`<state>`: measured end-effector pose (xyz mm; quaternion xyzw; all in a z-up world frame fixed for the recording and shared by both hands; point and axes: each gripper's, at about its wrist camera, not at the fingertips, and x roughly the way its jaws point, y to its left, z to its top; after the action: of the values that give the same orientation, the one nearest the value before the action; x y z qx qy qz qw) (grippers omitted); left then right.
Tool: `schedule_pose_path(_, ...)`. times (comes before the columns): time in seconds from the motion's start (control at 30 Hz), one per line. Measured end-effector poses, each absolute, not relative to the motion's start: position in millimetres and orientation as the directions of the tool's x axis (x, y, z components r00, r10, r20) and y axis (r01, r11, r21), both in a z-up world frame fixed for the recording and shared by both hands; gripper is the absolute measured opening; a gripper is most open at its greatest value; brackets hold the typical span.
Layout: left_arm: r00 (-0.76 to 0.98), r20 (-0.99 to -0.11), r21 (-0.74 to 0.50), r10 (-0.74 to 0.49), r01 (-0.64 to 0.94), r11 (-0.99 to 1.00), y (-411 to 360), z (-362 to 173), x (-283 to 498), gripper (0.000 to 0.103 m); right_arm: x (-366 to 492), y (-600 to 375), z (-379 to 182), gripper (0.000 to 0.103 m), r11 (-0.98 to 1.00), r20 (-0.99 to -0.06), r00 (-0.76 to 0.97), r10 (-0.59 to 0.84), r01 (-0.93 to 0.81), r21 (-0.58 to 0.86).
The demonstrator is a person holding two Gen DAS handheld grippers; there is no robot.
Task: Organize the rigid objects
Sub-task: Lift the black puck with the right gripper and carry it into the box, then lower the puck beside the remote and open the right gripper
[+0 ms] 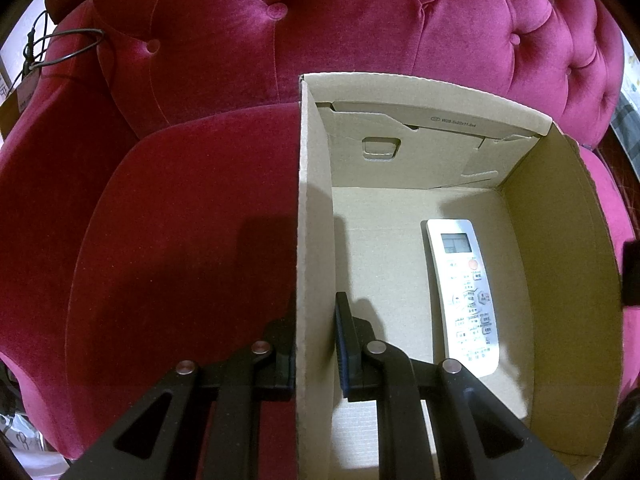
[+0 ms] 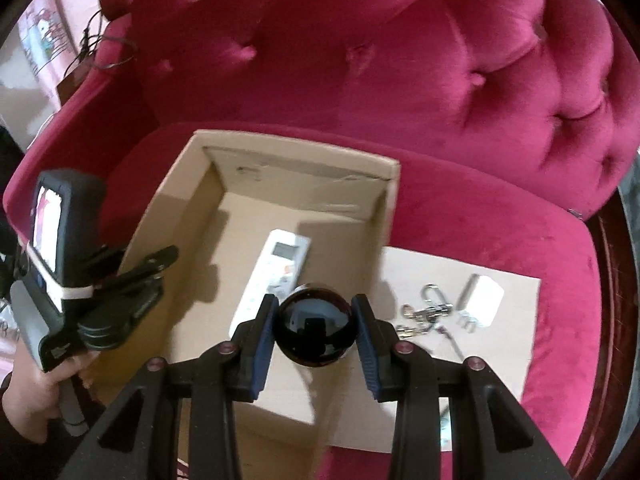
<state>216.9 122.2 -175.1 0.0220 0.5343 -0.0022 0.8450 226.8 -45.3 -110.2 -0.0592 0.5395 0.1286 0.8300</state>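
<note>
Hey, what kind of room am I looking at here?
Probably a living room at home: a pink tufted velvet sofa fills the view, with a cardboard box on its seat holding a remote control, and keys lying beside the box.

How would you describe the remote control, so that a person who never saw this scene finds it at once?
On the pink velvet armchair stands an open cardboard box. The remote control lies flat on its floor, beside the right wall. It is the only thing inside: long, white, with a small screen above its buttons.
</note>
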Motion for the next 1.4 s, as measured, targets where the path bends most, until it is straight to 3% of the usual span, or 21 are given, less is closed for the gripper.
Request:
schedule_pose_path(0.87, 0.424, -0.906, 0.035, 0.02, 0.028, 0.999, 122, -174, 217, 0.016, 194, 14, -208, 0.04, 0.95, -0.965, 0.208, 0.16, -0.297, 0.093)
schedule_pose_path(1.2, 0.424, -0.905, 0.038, 0.021, 0.031, 0.999, 123, -174, 217, 0.016, 190, 16, -213, 0.04, 0.948, -0.968, 0.198, 0.155, -0.306, 0.089)
schedule_pose_path(1.4, 0.424, -0.905, 0.036, 0.019, 0.032, 0.999, 124, -174, 217, 0.016, 191, 15, -212, 0.047, 0.952, -0.962, 0.215, 0.169, -0.288, 0.103)
